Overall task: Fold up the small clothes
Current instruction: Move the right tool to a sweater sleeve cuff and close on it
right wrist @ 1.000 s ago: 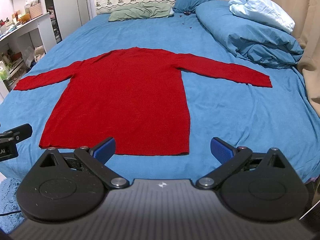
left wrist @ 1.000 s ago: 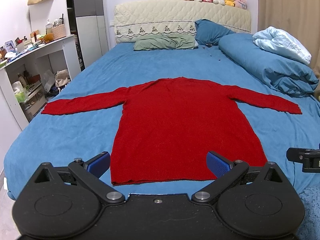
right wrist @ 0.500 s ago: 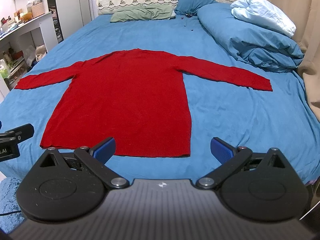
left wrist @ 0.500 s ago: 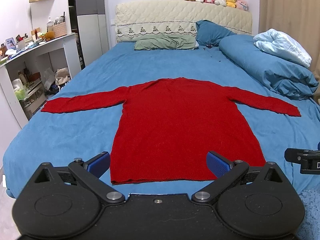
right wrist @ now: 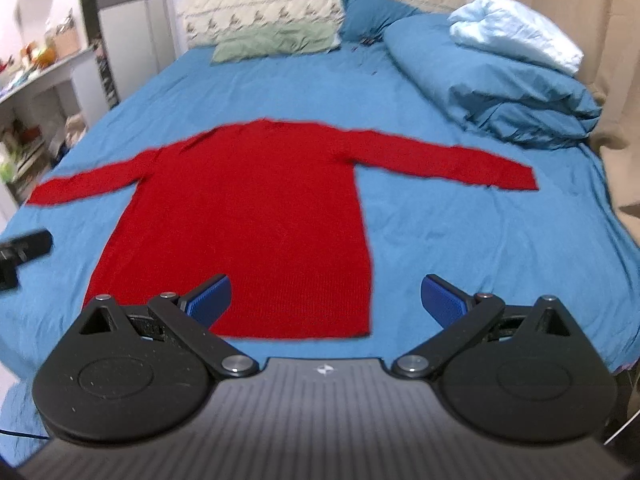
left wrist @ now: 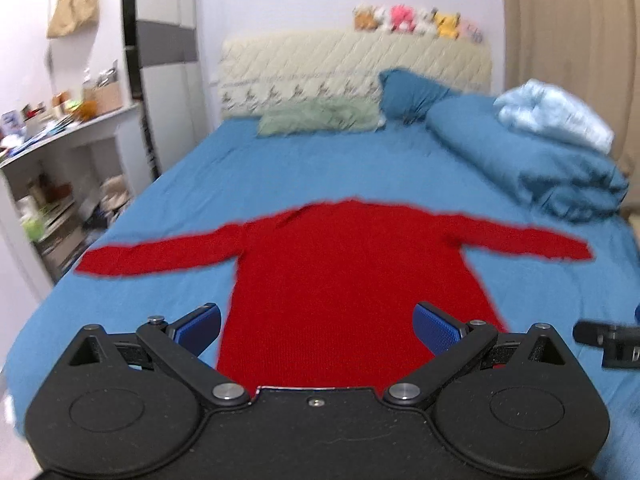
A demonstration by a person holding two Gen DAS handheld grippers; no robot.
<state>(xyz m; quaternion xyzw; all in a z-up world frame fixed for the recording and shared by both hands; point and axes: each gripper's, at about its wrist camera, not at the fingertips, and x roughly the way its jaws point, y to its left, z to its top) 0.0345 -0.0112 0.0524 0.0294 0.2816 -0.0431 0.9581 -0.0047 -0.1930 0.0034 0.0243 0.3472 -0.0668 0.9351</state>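
Observation:
A red long-sleeved sweater (left wrist: 340,272) lies flat on the blue bed sheet (left wrist: 280,176), sleeves spread to both sides, hem nearest me. It also shows in the right wrist view (right wrist: 256,216). My left gripper (left wrist: 318,326) is open and empty, held above the hem, which its body hides. My right gripper (right wrist: 326,298) is open and empty above the hem's right corner. Each gripper's tip shows at the edge of the other's view, the right one (left wrist: 604,334) and the left one (right wrist: 24,246).
A rolled blue duvet (left wrist: 520,160) with a pale blue blanket (left wrist: 556,120) lies along the bed's right side. A green pillow (left wrist: 320,120) and a blue pillow (left wrist: 408,88) sit at the headboard. A white desk with clutter (left wrist: 60,140) stands left of the bed.
Both grippers have moved forward over the bed and the views tilted up. The sweater's hem now sits under the left gripper's body. The jaws stayed open.

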